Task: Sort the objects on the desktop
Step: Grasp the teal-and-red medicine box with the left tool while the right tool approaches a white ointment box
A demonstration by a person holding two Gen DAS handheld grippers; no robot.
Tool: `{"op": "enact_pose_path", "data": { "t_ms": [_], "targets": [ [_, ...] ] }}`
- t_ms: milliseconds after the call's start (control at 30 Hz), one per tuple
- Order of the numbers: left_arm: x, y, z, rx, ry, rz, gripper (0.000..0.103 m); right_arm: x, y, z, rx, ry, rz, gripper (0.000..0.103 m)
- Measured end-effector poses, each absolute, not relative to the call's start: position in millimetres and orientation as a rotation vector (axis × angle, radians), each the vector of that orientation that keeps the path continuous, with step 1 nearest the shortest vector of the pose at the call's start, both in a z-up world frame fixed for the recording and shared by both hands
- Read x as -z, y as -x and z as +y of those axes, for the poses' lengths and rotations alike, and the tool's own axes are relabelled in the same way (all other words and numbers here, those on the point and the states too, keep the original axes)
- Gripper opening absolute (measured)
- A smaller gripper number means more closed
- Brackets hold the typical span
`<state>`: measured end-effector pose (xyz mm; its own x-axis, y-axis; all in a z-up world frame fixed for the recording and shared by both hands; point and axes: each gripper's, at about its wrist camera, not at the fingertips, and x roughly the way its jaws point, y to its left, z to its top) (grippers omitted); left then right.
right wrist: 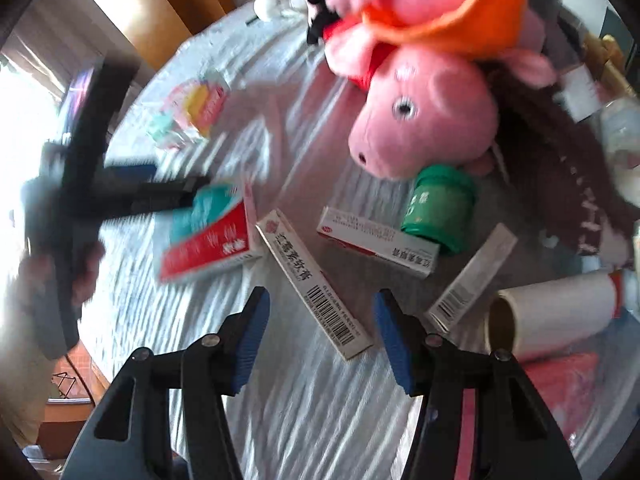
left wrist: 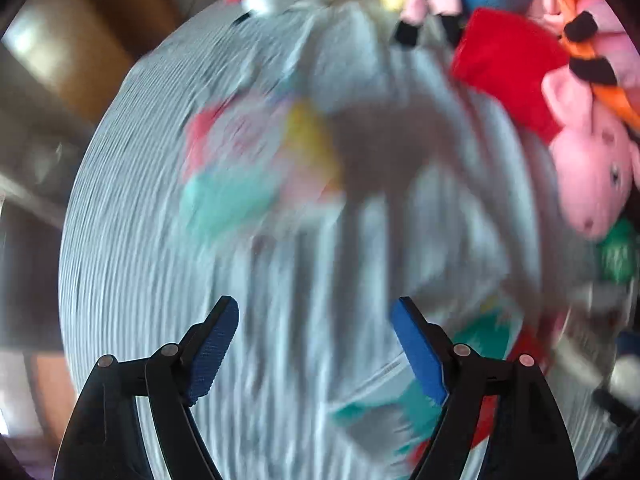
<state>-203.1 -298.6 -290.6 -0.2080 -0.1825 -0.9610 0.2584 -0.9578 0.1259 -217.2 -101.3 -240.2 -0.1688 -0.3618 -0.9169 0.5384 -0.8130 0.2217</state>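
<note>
In the right wrist view my right gripper (right wrist: 322,320) hangs over the striped tablecloth (right wrist: 304,408) with its jaws partly apart. The near end of a long white barcode box (right wrist: 312,280) lies between its fingertips, and neither pad touches it. Further left sits a teal and red box (right wrist: 208,236); my left gripper (right wrist: 168,184) shows there as a dark blur, fingers over that box's far end. The left wrist view is heavily blurred: my left gripper (left wrist: 316,344) is open and empty, with the teal and red box (left wrist: 400,400) low on the right.
A second white box (right wrist: 376,240), a green jar (right wrist: 440,208), a third white box (right wrist: 472,280) and a white roll (right wrist: 552,312) lie to the right. Pink pig plush toys (right wrist: 424,120) fill the far side. A colourful packet (right wrist: 196,108) lies far left.
</note>
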Motion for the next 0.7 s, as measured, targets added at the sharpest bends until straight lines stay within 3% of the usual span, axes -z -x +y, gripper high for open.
{"op": "enact_pose_path", "data": {
  "t_ms": [200, 267, 400, 700],
  "targets": [
    [261, 145, -296, 2.347, -1.724, 0.245, 0.08, 231, 195, -100, 1.964, -1.509, 0.254, 0.054],
    [249, 142, -277, 2.448, -1.711, 0.192, 0.085, 233, 197, -95, 1.972, -1.527, 0.272, 0.054],
    [256, 148, -248, 2.51, -1.773, 0.054, 0.086, 236, 204, -85, 1.994, -1.535, 0.295, 0.054],
    [278, 164, -224, 2.546, -1.905, 0.007, 0.09, 234, 210, -76, 1.98, -1.509, 0.367, 0.054]
  ]
}}
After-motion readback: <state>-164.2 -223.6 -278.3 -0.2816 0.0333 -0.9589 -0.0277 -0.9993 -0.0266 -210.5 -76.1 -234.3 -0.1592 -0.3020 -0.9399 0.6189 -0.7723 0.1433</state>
